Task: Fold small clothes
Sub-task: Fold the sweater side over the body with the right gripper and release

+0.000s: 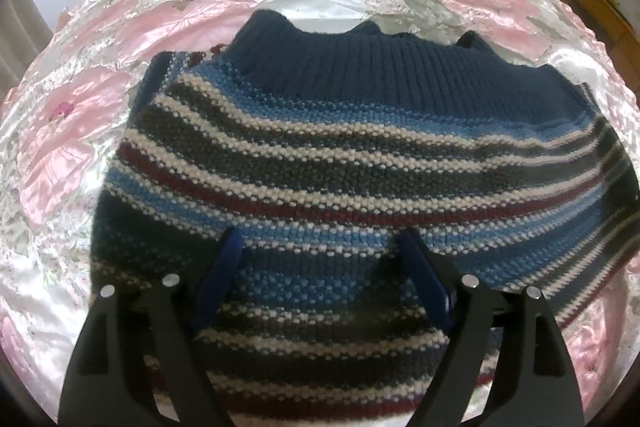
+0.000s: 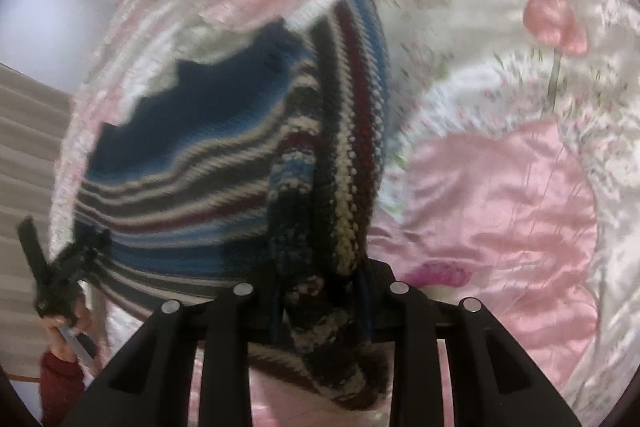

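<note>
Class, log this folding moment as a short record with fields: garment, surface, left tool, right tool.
garment: striped knitted sweater in blue, maroon, cream and dark grey, ribbed navy band
surface: shiny satin bedspread, white with pink flowers
left tool: open, fingers over the sweater
right tool: shut on a bunched part of the sweater; view blurred

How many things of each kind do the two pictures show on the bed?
Sweater: 1
Bedspread: 1
Grippers: 2, left gripper and right gripper
Total: 4
</note>
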Action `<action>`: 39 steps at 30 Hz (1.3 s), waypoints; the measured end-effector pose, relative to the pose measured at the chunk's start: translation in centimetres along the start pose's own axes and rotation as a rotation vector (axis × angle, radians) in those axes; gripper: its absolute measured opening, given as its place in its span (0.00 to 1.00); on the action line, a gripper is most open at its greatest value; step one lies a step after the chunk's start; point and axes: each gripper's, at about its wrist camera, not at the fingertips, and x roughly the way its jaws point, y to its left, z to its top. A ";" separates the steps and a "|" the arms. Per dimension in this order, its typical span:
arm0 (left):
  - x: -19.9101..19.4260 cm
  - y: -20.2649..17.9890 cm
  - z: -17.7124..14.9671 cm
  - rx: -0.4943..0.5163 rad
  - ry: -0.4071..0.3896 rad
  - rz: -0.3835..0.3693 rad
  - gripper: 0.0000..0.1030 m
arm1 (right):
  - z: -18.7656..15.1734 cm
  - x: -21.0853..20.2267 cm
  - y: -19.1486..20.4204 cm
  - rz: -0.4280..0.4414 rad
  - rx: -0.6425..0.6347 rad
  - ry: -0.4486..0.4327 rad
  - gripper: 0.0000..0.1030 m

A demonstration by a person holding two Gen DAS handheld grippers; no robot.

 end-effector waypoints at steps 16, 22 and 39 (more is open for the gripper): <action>-4.0 3.8 -0.9 -0.054 -0.076 -0.054 0.78 | -2.0 3.1 20.1 0.048 -0.352 0.064 0.28; -3.7 4.1 -0.7 -0.067 -0.071 -0.051 0.78 | -4.3 7.4 21.8 -0.011 -0.416 0.138 0.32; -4.0 -1.8 1.2 -0.088 0.012 -0.261 0.81 | -3.3 -1.2 15.2 0.136 -0.305 0.042 0.64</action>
